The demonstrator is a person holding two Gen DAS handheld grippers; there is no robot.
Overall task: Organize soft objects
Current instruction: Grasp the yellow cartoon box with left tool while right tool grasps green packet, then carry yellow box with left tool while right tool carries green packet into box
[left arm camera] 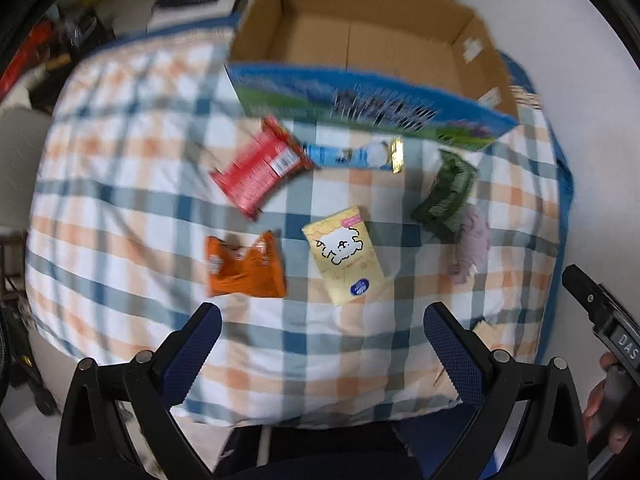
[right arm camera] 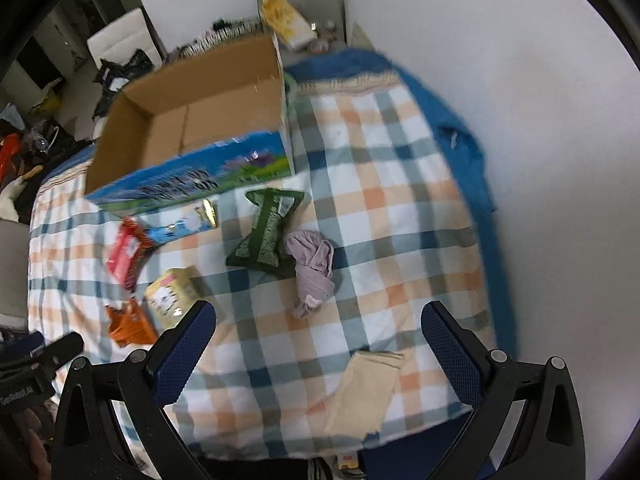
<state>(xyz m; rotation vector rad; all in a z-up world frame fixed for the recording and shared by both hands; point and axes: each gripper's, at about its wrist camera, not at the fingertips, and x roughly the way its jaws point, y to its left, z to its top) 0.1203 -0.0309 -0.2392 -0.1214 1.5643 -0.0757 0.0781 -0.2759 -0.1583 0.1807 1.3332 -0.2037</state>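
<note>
**Above the checked cloth, both grippers empty and nothing yet boxed**

Short of the cardboard box, both tools hang over the checked cloth with nothing between their fingers. The left gripper is spread wide; the right gripper is spread wide too. The box interior looks bare, so my judgement is that the sorting has barely begun.

Relative to the box: the blue pouch lies just beside its printed front wall, with the red packet touching that pouch's end. The green packet also sits near the front wall, and the lilac cloth touches it on the side away from the box. The yellow tissue pack and orange packet lie farther from the box, close to the left fingers. The beige cloth lies farthest from it, at the near edge.

Risks, as I judge them:
- The lilac cloth is bunched against the green packet; a wide grab may catch both or drag one.
- Slick wrappers could squirt from a pinch at a crinkled end.
- The checked cloth is soft and wrinkled; fingers pressed low may snag it and shift everything.
- The beige cloth, nudged, could slide off the edge.
- Both frames are blurred, so aim is uncertain.
</note>
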